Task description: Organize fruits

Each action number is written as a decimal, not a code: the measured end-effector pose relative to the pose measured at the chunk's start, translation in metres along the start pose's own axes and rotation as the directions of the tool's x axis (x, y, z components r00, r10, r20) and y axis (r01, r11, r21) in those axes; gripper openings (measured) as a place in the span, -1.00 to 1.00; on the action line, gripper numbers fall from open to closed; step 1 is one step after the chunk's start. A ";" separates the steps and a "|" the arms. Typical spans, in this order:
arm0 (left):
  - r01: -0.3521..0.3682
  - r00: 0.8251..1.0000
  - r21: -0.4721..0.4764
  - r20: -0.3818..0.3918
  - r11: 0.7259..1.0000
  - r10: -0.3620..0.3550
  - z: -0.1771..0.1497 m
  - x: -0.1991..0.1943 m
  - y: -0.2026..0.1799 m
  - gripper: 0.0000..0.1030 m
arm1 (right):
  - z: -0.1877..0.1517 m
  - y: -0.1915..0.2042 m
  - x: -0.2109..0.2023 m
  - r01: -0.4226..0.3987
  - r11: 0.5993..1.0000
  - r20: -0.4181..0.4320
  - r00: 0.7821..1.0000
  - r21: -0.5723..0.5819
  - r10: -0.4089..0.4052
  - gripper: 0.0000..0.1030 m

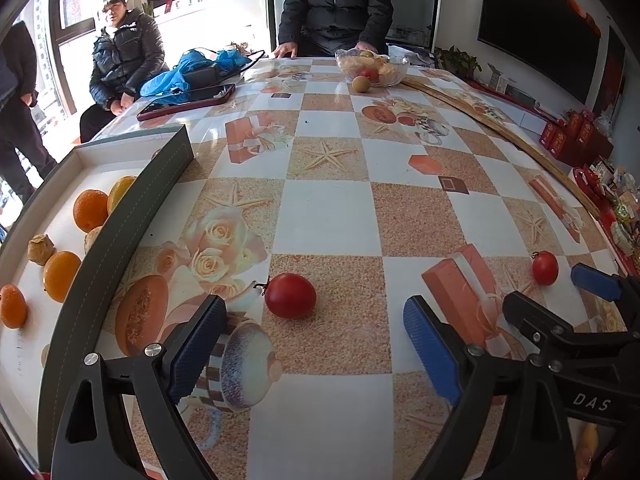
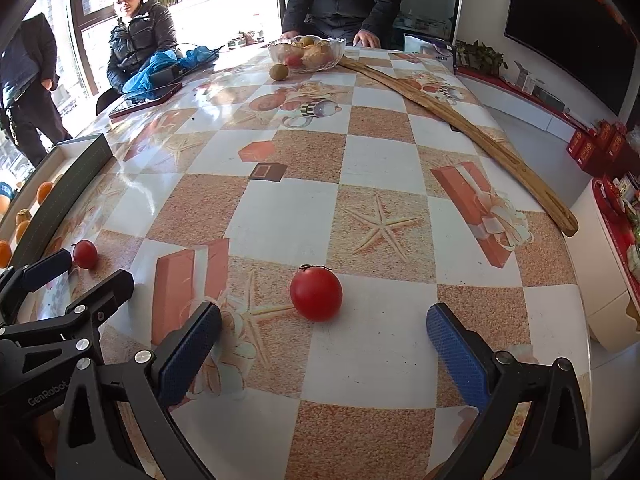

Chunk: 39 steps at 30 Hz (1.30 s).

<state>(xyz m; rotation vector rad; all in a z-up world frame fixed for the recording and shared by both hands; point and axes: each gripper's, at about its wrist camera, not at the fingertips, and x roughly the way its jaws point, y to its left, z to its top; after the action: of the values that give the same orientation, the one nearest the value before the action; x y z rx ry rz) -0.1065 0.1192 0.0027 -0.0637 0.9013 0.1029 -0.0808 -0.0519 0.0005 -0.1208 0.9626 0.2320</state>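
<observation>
1. Step in hand, as I judge it: approach before pick-up. Two red tomatoes lie loose on the worktop; neither is held.
2. Left gripper: fingers spread wide, nothing between them. The left tomato rests on the worktop just ahead of them, nearer the left-side finger than the middle of the gap.
3. Right gripper: fingers also wide and empty. The right tomato sits just ahead of the gap, roughly centred, stem end up.
4. Likely destination: the white tray with a dark rim, at the left edge of the worktop. It already carries several oranges and a few small brownish fruits, kind unclear.
5. Far end of the worktop: a glass bowl with mixed fruit, and one brown round fruit loose beside it.
6. Next move calls for: each gripper eases forward and low until its tomato is between the pads, the left one shifting slightly leftward to centre. Close gently; the fruit is round, may roll and probably bruises easily.
</observation>
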 end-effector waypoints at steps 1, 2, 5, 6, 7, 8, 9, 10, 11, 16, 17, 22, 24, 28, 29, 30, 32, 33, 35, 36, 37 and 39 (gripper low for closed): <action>0.000 1.000 0.000 0.000 1.000 0.000 0.000 0.000 0.000 0.80 | 0.000 0.000 0.000 0.002 1.000 0.000 1.000 0.002 -0.002 1.00; 0.000 1.000 0.000 0.000 1.000 0.000 0.000 0.000 0.000 0.80 | 0.000 -0.001 0.000 0.004 1.000 0.000 1.000 0.004 -0.004 1.00; 0.000 1.000 0.000 0.000 1.000 0.000 0.000 0.000 0.000 0.81 | 0.000 -0.002 -0.001 0.009 1.000 0.000 1.000 0.013 -0.009 1.00; 0.000 1.000 -0.001 0.000 1.000 0.000 0.000 0.000 0.000 0.81 | 0.000 -0.002 -0.001 0.011 1.000 0.000 1.000 0.013 -0.011 1.00; 0.000 1.000 -0.001 0.000 1.000 0.000 0.000 0.000 -0.001 0.81 | 0.000 -0.002 -0.001 0.011 1.000 0.000 1.000 0.014 -0.011 1.00; -0.001 1.000 0.000 0.000 1.000 0.001 0.000 0.000 0.000 0.81 | 0.000 -0.002 -0.001 0.012 1.000 0.000 1.000 0.014 -0.012 1.00; -0.001 1.000 0.000 0.000 1.000 0.001 0.001 0.000 0.001 0.81 | 0.000 -0.002 -0.001 0.015 1.000 -0.001 1.000 0.016 -0.015 1.00; 0.000 1.000 0.000 -0.001 1.000 0.000 0.001 0.000 0.001 0.82 | 0.000 -0.002 -0.001 0.017 1.000 -0.001 1.000 0.017 -0.017 1.00; 0.003 1.000 0.000 -0.001 1.000 -0.003 0.000 0.000 0.001 0.82 | 0.000 -0.003 -0.001 0.017 1.000 -0.001 1.000 0.019 -0.017 1.00; 0.030 1.000 -0.012 0.006 0.999 -0.030 -0.003 -0.001 0.002 0.83 | -0.002 -0.005 -0.002 0.027 0.999 0.000 1.000 0.034 -0.027 1.00; 0.036 0.999 -0.014 0.008 0.999 -0.036 -0.004 -0.001 0.001 0.83 | -0.002 -0.006 -0.002 0.032 0.999 0.000 0.999 0.043 -0.032 1.00; 0.051 0.999 -0.020 0.010 0.998 -0.051 -0.004 -0.004 0.005 0.84 | -0.002 -0.010 -0.003 0.052 0.997 -0.002 0.999 0.063 -0.052 1.00; 0.054 0.999 -0.019 0.009 0.998 -0.054 -0.003 -0.004 0.005 0.85 | -0.002 -0.011 -0.003 0.056 0.996 -0.002 0.998 0.071 -0.056 1.00; 0.112 0.993 -0.062 0.030 0.992 -0.111 -0.004 -0.007 0.013 0.85 | -0.002 -0.014 -0.003 0.055 0.995 0.001 0.998 0.081 -0.056 1.00; 0.130 0.991 -0.076 0.037 0.989 -0.127 -0.004 -0.007 0.016 0.85 | -0.002 -0.014 -0.004 0.053 0.995 0.002 0.999 0.083 -0.054 1.00; 0.140 0.990 -0.085 0.041 0.986 -0.137 -0.003 -0.008 0.018 0.85 | -0.002 -0.014 -0.004 0.052 0.995 0.002 0.999 0.084 -0.053 1.00; 0.139 0.990 -0.083 0.041 0.987 -0.136 -0.003 -0.008 0.017 0.85 | -0.002 -0.014 -0.003 0.055 0.995 0.001 0.998 0.081 -0.056 1.00; 0.137 0.990 -0.081 0.040 0.987 -0.134 -0.003 -0.008 0.017 0.85 | -0.002 -0.014 -0.003 0.056 0.995 0.001 0.998 0.081 -0.056 1.00; 0.146 0.989 -0.088 0.043 0.985 -0.143 -0.003 -0.009 0.018 0.85 | -0.002 -0.014 -0.003 0.054 0.995 0.002 0.999 0.082 -0.054 1.00; 0.159 0.987 -0.097 0.048 0.983 -0.155 -0.003 -0.009 0.019 0.85 | -0.002 -0.014 -0.003 0.053 0.995 0.002 0.999 0.084 -0.054 1.00; 0.178 0.983 -0.111 0.056 0.978 -0.173 -0.004 -0.010 0.022 0.85 | -0.002 -0.014 -0.003 0.053 0.995 0.002 0.999 0.085 -0.053 1.00; 0.215 0.976 -0.136 0.071 0.967 -0.207 -0.004 -0.011 0.029 0.85 | -0.002 -0.015 -0.003 0.054 0.995 0.003 0.998 0.087 -0.055 1.00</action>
<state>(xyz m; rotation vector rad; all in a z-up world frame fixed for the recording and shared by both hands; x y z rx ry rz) -0.1200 0.1468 0.0085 -0.2891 0.8252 -0.0295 -0.0800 -0.0670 0.0021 -0.0670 0.9618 0.1400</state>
